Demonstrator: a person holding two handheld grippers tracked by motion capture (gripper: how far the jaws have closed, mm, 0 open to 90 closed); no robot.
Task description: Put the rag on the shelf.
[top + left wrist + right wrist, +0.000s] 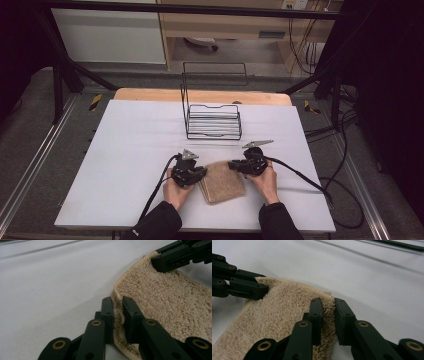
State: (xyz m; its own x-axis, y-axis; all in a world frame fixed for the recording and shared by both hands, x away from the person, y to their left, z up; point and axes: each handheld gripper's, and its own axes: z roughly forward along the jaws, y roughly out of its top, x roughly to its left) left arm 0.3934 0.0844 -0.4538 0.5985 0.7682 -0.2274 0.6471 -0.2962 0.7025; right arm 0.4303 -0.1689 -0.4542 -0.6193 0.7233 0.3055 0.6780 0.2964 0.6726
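Pinching the towel's [160, 305] left corner hem, the left claw [117, 315] has its jaws pressed together on the folded edge, as its own view shows. From above, the left claw [192, 172] sits at the towel's [222, 181] upper left corner, low on the white desk [125, 150]. The tan towel lies flat between the two claws, touching both. At its upper right corner the right claw [235, 165] meets it; in that claw's own view the right claw [328, 315] has a strip of the towel [277, 312] edge between its jaws, pinched. Beyond both claws, farther up the desk, stands a black wire rack [212, 120], well apart from the towel.
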